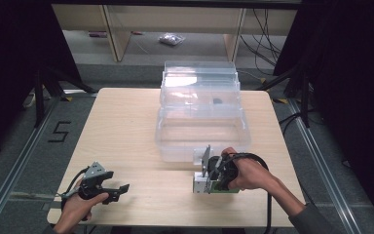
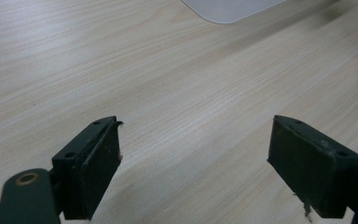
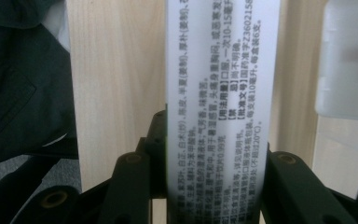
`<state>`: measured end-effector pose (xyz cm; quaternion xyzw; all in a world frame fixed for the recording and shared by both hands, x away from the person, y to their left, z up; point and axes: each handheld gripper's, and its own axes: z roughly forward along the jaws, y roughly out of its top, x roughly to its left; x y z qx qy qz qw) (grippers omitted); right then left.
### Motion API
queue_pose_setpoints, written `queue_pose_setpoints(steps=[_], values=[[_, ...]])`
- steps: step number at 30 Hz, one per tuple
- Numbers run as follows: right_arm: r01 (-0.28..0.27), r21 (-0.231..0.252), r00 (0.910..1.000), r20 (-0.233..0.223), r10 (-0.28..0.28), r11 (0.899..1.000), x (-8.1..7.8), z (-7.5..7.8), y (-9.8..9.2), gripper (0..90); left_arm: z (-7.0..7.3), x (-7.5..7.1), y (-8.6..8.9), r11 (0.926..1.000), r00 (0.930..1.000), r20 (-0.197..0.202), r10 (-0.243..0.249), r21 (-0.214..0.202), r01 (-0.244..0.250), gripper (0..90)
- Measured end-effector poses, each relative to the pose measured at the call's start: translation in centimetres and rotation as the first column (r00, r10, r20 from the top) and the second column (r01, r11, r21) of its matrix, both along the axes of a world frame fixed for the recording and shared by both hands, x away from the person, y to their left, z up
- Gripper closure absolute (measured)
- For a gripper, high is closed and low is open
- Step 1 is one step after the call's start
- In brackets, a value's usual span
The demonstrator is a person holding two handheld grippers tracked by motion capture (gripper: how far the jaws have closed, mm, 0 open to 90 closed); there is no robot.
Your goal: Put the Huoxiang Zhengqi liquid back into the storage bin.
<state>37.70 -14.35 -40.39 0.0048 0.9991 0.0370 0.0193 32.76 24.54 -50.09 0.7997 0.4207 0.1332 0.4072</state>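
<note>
A white box with green on its lower side (image 1: 198, 185) stands near the table's front, just in front of a clear plastic bin (image 1: 175, 153). My right gripper (image 1: 208, 183) is shut on it from the right. In the right gripper view the box (image 3: 221, 93) is printed with black text and rises between my right gripper (image 3: 214, 163), with both black fingers (image 3: 130, 182) pressed on its sides. My left gripper (image 1: 119, 190) rests low at the table's front left, open. Bare wood lies between the pads of the left gripper (image 2: 193, 158).
The bin's lid (image 1: 199, 80) stands up at the back, and a small dark item (image 1: 217, 101) lies inside. The wooden table (image 1: 126, 126) ends close behind both hands. A taped "5" (image 1: 58, 131) marks the floor left. Dark cloth (image 3: 18, 84) hangs past the table's edge.
</note>
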Motion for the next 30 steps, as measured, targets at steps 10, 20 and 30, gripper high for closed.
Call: queue_pose_setpoints(steps=[10,20,30], values=[[0.049,0.014,0.9988,0.000,-0.049,0.999,0.4,1.5,-0.6,64.9,0.0,0.0,0.0,1.0000,1.0000,0.002,0.005,-0.002,-0.005,16.1],[0.018,0.036,0.9998,0.011,-0.018,0.999,1.2,3.3,-1.2,65.0,-0.2,0.0,-0.3,0.9990,0.9997,0.000,0.024,-0.037,-0.024,16.0],[0.038,0.058,0.9990,0.022,-0.039,0.998,2.2,4.9,-2.1,64.9,-0.1,0.0,-0.2,0.9994,0.9997,-0.007,0.023,-0.026,-0.023,16.1]])
